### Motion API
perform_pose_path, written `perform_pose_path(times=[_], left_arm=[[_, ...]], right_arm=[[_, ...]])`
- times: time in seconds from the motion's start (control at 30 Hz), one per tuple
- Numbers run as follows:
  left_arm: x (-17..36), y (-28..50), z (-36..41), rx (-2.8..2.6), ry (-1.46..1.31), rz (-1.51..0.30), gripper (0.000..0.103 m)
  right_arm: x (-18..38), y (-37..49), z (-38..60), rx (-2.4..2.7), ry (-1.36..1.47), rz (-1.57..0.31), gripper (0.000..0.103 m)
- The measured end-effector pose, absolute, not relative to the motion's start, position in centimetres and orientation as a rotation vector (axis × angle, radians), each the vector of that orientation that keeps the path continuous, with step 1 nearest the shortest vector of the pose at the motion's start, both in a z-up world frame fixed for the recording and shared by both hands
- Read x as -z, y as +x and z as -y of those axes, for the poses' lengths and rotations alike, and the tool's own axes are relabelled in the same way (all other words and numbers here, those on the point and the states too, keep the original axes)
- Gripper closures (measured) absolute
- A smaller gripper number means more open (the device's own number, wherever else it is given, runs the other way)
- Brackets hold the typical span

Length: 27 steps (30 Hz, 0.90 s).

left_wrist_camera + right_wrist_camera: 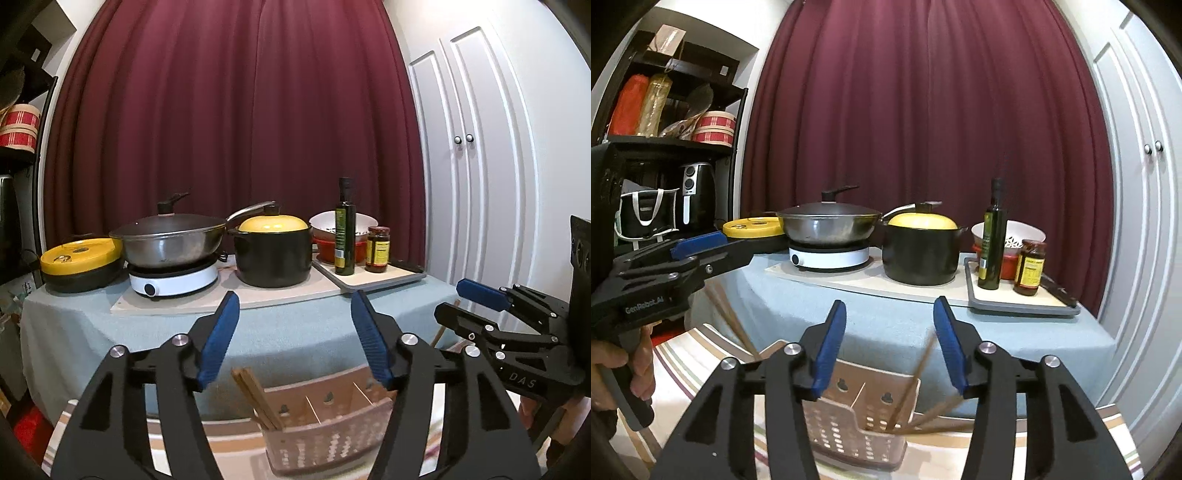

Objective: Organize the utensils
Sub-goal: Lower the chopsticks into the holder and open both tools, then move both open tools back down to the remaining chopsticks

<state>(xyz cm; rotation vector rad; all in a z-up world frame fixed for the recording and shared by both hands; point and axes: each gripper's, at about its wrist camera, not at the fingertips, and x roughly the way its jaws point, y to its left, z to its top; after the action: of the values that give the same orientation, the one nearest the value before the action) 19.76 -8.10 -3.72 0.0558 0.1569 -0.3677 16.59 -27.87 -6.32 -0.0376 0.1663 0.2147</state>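
Below both grippers, on a striped cloth (701,354), stood a pinkish perforated utensil basket (325,435) with divided compartments. Left gripper (293,306) spread wide, jaws empty; right gripper (889,314) likewise wide apart, gripping nothing. From the left wrist: brown chopsticks (255,397) leaning in the basket's left-end compartment. From the right wrist only: more chopsticks (916,384), blurred, slanting in the right-hand compartment, partly hidden behind the right blue pad (951,347); also a hand (613,373) on the left gripper's handle, and a black shelf (683,144) of stored goods. Beyond the basket, on a blue-covered table (295,317): a lidded wok (170,240) on a white hob (173,278), a black pot with yellow lid (273,254), an oil bottle (345,236) and a jar (377,249) on a tray (384,282). Behind, a maroon curtain (236,110).
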Motion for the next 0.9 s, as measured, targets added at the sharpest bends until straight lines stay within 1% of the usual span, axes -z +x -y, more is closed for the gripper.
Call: perform_pose_path(times=[0.2, 0.37, 0.9], left_arm=[[4.5, 15.9, 7.0, 0.374, 0.038, -0.181, 0.039], [6.8, 12.4, 6.2, 0.354, 0.056, -0.212, 0.039], [14.9, 5.1, 3.5, 0.265, 0.041, -0.394, 0.039]], right_arm=[[6.5, 12.8, 28.6, -0.199, -0.041, -0.168, 0.051], [8.0, 10.0, 29.0, -0.167, -0.049, -0.194, 0.051], [17.2, 2.5, 30.3, -0.108, 0.026, -0.365, 0.051]])
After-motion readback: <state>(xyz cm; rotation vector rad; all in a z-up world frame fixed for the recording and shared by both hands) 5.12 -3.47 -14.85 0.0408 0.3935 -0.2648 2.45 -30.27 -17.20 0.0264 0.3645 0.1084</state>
